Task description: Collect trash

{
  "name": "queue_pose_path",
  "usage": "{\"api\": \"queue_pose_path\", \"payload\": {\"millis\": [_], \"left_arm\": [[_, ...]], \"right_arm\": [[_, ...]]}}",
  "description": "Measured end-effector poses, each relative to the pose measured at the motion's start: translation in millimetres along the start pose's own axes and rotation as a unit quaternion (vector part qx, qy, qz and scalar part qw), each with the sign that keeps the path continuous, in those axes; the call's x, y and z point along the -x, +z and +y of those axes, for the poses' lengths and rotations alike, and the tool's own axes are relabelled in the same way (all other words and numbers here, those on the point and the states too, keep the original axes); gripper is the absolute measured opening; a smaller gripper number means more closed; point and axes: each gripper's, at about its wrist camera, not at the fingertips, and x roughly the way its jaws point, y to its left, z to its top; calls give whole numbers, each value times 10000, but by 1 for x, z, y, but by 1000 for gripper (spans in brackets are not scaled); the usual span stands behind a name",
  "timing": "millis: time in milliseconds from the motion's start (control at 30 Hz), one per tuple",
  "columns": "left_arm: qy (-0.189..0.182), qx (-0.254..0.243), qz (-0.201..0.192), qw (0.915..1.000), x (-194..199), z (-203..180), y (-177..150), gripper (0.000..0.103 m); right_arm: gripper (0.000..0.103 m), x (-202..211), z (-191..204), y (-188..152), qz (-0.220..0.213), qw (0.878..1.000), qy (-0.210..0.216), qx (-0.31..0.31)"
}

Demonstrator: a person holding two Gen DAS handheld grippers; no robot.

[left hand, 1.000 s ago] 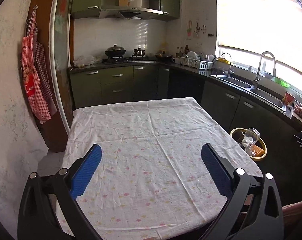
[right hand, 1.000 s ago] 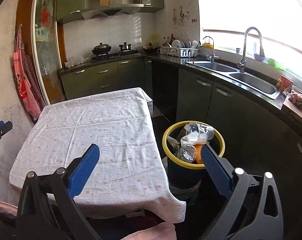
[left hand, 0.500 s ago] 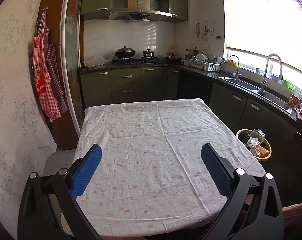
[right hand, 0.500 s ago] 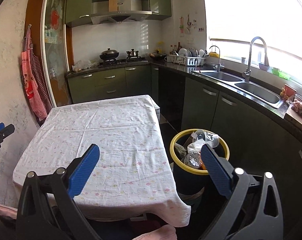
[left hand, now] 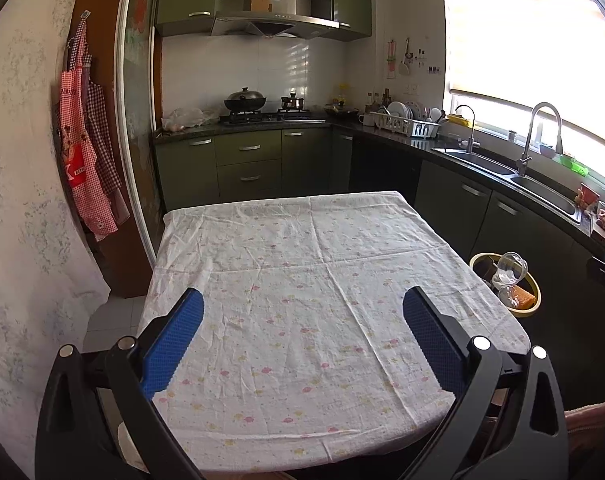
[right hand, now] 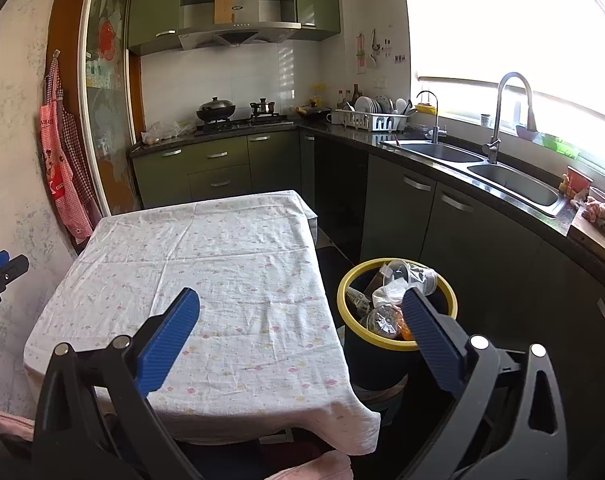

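At about two o'clock from the right gripper, just off the table's right edge, the round dark trash bin with a yellow rim is sitting on the floor, holding clear plastic bottles, crumpled wrappers and something orange. Both grippers are hovering with fingers spread wide and gripping nothing; the left gripper is facing the white floral tablecloth, where no litter is showing, though fine scraps might be escaping the fisheye view. The bin is lying at three o'clock from the left gripper, well apart, so the right hand is sitting nearer. Collecting is looking essentially finished.
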Motion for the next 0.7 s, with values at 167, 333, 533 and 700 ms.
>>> {"api": "queue_pose_path", "payload": {"millis": [167, 333, 533, 700], "left_arm": [[-17, -1, 26, 10000, -1, -1, -1, 98], [-17, 4, 30, 10000, -2, -1, -2, 98], [-55, 1, 48, 10000, -2, -1, -3, 98], [-77, -15, 63, 9999, -3, -1, -5, 98]], "right_arm": [[96, 0, 0, 0, -7, 10000, -1, -4], [97, 0, 0, 0, 8, 10000, 6, 3], [97, -1, 1, 0, 7, 10000, 7, 7], [97, -1, 1, 0, 15, 10000, 14, 2]]}}
